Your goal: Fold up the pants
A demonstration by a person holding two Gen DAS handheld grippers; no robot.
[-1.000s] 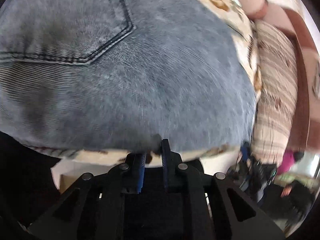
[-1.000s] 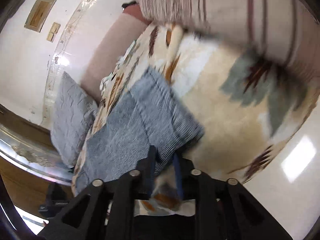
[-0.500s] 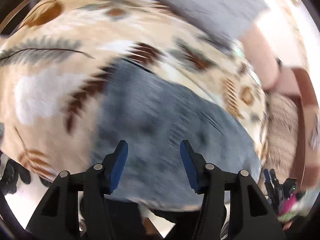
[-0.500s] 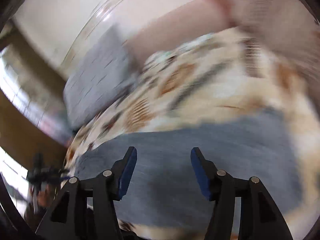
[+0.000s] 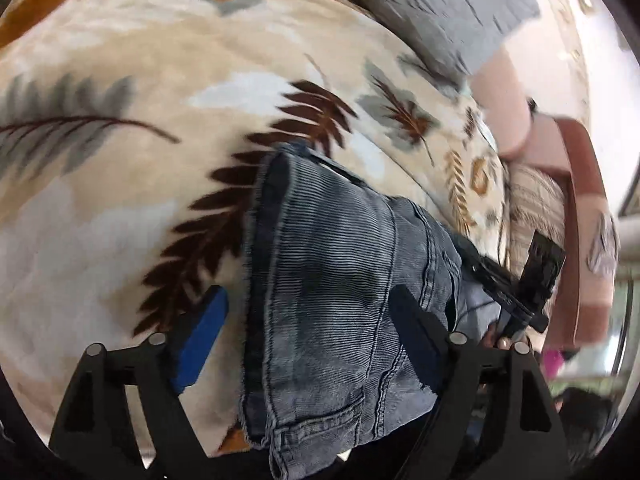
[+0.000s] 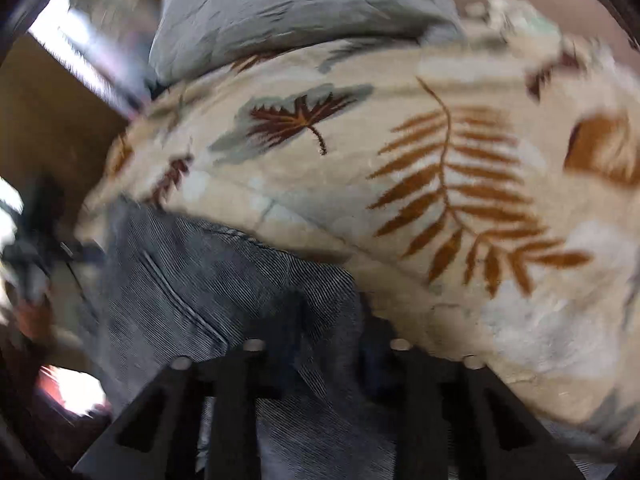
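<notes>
1. My left gripper (image 5: 308, 340) is spread wide, blue pads either side of the folded grey-blue corduroy-ribbed denim pants (image 5: 332, 304). Pads press nothing; cloth lies between and under them.
2. My right gripper (image 6: 320, 364) is blurred and half buried in denim. Jaws look drawn nearly together with pants cloth (image 6: 224, 280) bunched between them. I judge it a pinch on the fabric; pad contact itself not clear.
3. Key relation: in the left wrist view the pants' long axis runs from the near bed edge up and away, roughly in line with my left jaws, pocket end nearest me. The left hand sits squarely over the bundle; the right one grips at its side. Either could start the next fold, the right already has cloth.
4. Pants lie on the cream fleece blanket with brown and grey fern leaves (image 5: 168, 92), near its front edge.
5. Farther off: a crumpled grey pillow (image 5: 448, 4) at the head end, a striped beige cushion (image 5: 532, 200) to the right.
6. Versus one second ago: left jaws were pinched on a denim edge, have just been opening, cloth released. Right jaws opened wide at mid-second, have just been closing, denim between them. The view has swung from the foot of the bed to the head.
</notes>
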